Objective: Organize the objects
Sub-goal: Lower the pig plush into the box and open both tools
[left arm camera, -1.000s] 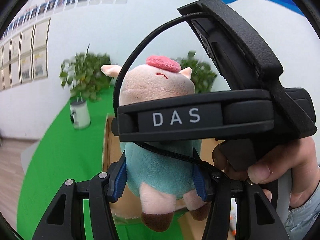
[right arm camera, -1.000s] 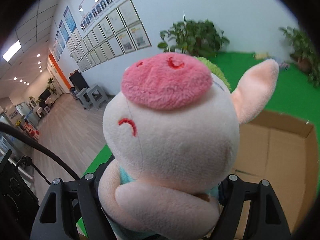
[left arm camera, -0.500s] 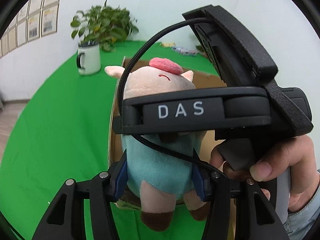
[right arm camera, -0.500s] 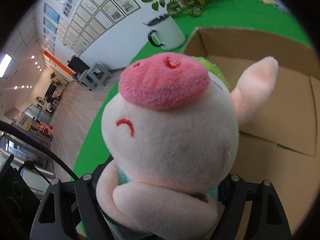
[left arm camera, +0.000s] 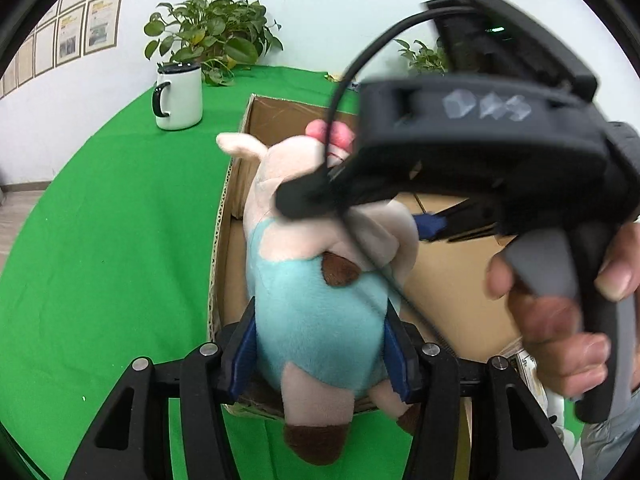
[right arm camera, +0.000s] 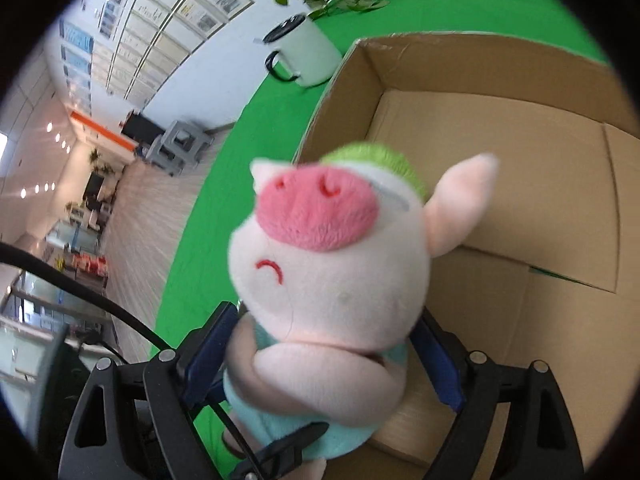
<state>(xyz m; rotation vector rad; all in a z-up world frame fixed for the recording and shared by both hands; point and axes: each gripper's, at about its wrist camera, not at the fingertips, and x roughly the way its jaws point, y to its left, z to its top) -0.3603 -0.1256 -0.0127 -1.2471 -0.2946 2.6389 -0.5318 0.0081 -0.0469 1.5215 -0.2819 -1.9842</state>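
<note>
- Clearly, the plush pig (left arm camera: 320, 304) stood upright between the left gripper (left arm camera: 320, 360) jaws, clamped at its teal belly, lower centre of frame.
- Its head reached up over the open cardboard box (right arm camera: 500, 152).
- Right gripper (right arm camera: 320, 360) jaws were opening, their pads apparently off the pig between them.

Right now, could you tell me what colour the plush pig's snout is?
Pink, on the plush pig; clearest in the right wrist view.

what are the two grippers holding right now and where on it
The left hand-held gripper clamps the plush pig at its teal belly; the right hand-held gripper is opening around it.
</note>
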